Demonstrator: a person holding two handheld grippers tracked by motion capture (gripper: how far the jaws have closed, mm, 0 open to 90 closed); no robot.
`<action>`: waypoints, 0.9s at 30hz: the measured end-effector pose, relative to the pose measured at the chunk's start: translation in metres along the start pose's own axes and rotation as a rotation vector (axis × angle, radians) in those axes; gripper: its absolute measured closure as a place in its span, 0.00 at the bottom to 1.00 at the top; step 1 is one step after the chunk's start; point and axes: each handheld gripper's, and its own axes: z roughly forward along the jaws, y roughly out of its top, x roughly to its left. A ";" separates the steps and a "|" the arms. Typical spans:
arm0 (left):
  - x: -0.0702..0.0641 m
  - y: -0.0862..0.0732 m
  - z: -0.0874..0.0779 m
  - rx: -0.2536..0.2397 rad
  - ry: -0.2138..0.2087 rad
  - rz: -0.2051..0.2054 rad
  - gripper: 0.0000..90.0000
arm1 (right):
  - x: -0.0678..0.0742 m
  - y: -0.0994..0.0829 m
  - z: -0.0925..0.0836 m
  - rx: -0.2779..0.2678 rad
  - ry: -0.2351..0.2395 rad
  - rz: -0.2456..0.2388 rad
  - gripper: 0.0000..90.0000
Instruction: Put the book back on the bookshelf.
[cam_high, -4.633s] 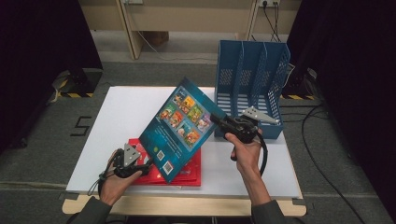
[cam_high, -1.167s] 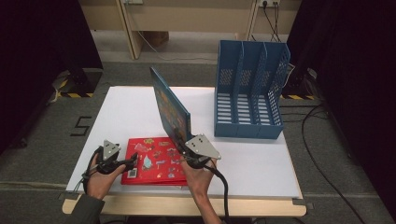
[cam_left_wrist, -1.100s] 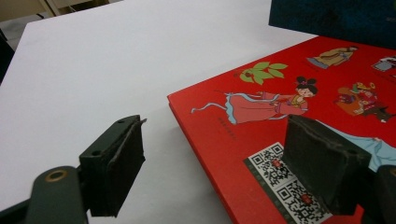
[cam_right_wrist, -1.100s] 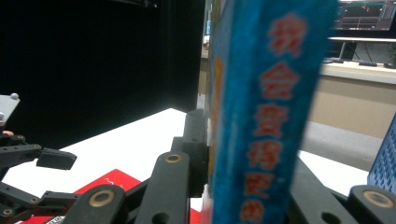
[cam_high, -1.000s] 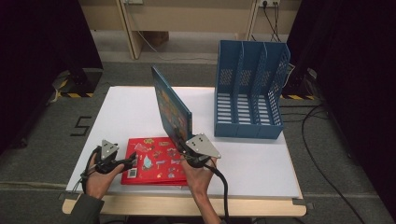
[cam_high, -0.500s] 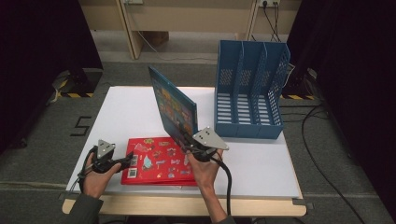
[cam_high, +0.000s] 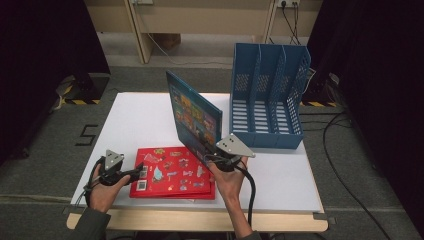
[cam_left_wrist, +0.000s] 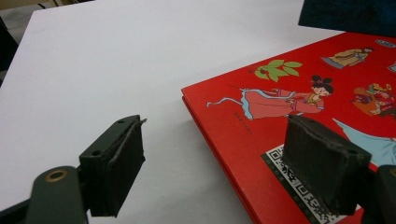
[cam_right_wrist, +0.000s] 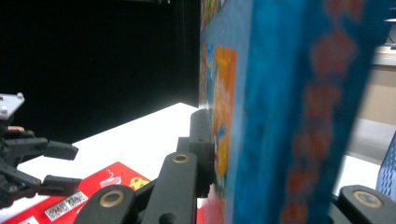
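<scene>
My right gripper (cam_high: 209, 156) is shut on the lower edge of a blue picture book (cam_high: 195, 116). It holds the book upright on edge above the table, just right of a red book (cam_high: 172, 172) lying flat near the front. In the right gripper view the blue book (cam_right_wrist: 280, 70) stands between my jaws, with one pad (cam_right_wrist: 203, 140) pressed on its cover. My left gripper (cam_high: 135, 172) is open at the red book's left edge. In the left gripper view one pad (cam_left_wrist: 116, 158) hangs over bare table and the other over the red book (cam_left_wrist: 289, 93).
A blue three-slot file rack (cam_high: 267, 95) stands at the back right of the white table (cam_high: 135, 115), its open side facing the front. Bare tabletop lies behind the red book and in front of the rack. Dark curtains flank the table.
My right gripper has carried the upright blue book a little to the right, toward the rack. The left gripper and the red book have stayed put.
</scene>
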 end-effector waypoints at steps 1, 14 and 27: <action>0.000 0.000 0.000 0.001 -0.001 0.000 0.22 | 0.000 -0.001 0.000 -0.003 0.000 -0.010 0.90; 0.000 0.000 -0.001 0.004 0.002 -0.001 0.22 | 0.003 -0.007 0.006 -0.013 0.006 -0.021 0.88; 0.002 -0.001 0.000 0.000 -0.001 -0.004 0.22 | 0.001 -0.004 0.003 -0.021 0.014 -0.046 0.92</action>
